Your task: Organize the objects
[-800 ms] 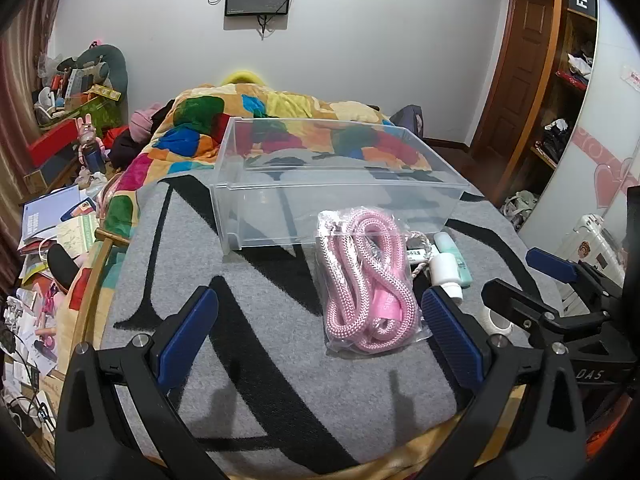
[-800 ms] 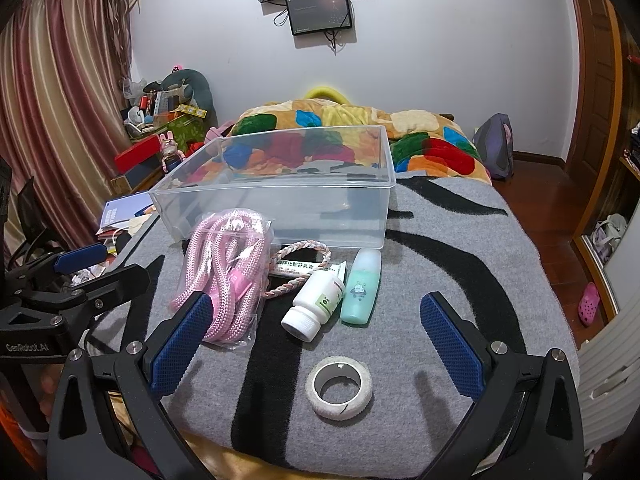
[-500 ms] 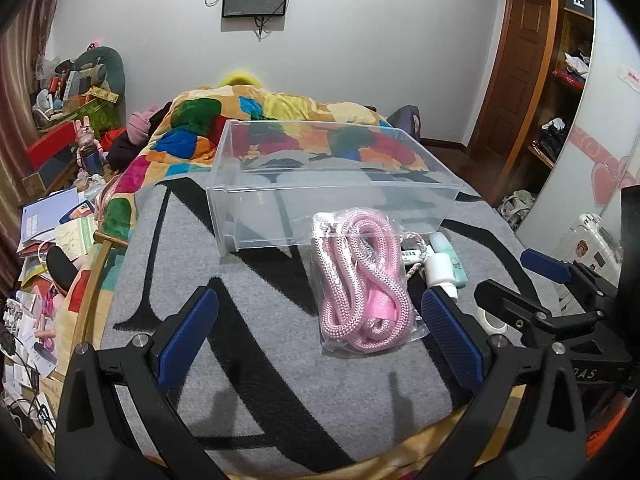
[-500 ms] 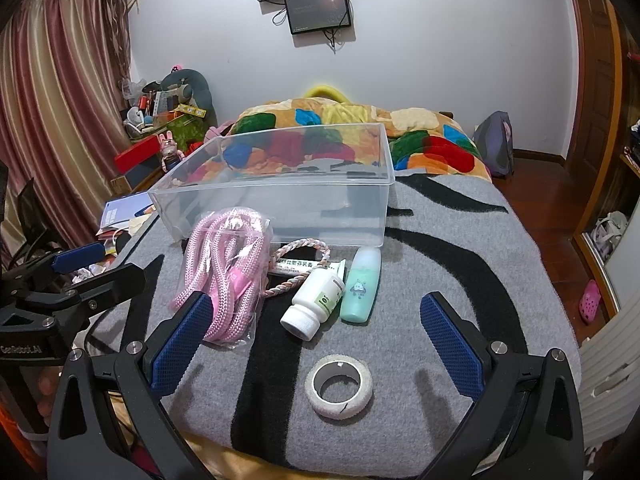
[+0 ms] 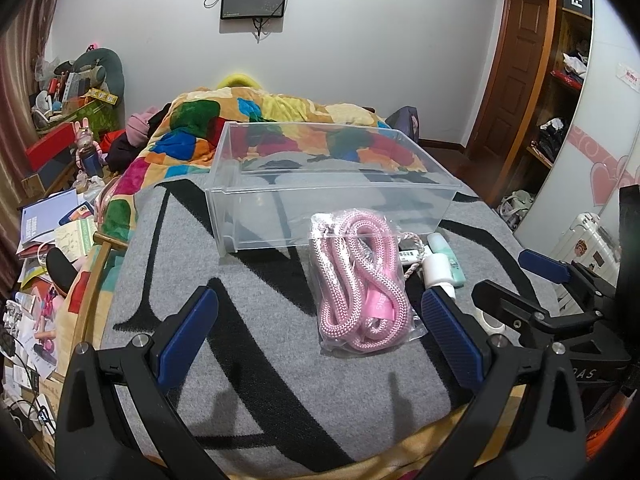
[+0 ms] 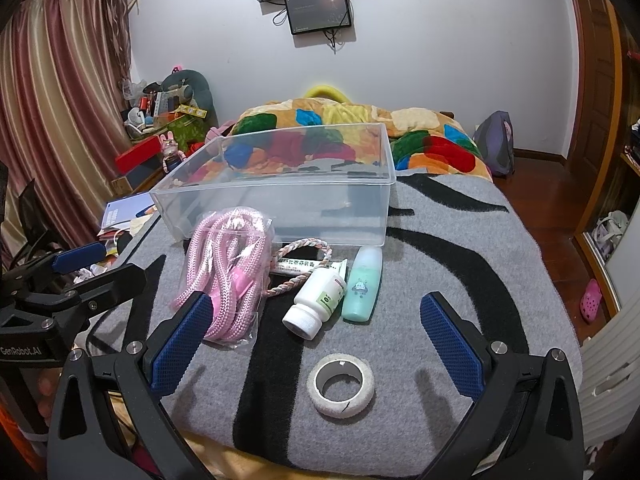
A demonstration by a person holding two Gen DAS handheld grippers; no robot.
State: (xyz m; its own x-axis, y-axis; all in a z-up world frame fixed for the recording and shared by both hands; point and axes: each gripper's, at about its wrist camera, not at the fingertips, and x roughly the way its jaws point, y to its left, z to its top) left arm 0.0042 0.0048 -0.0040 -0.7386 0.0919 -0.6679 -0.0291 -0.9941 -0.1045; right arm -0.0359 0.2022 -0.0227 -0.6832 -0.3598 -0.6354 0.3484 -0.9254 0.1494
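Note:
A clear plastic bin stands empty on the grey and black blanket. In front of it lie a bagged pink rope, a braided cord ring, a white tube, a white pill bottle, a mint green bottle and a roll of white tape. My left gripper is open, just short of the pink rope. My right gripper is open above the tape roll.
The blanket covers the foot of a bed with a colourful quilt behind the bin. Cluttered papers and boxes lie on the floor to the left. A wooden door and shelves are at right.
Both grippers have drifted slightly; the left wrist view shifted a little rightward and closer to the pink rope. Nothing was grasped or moved.

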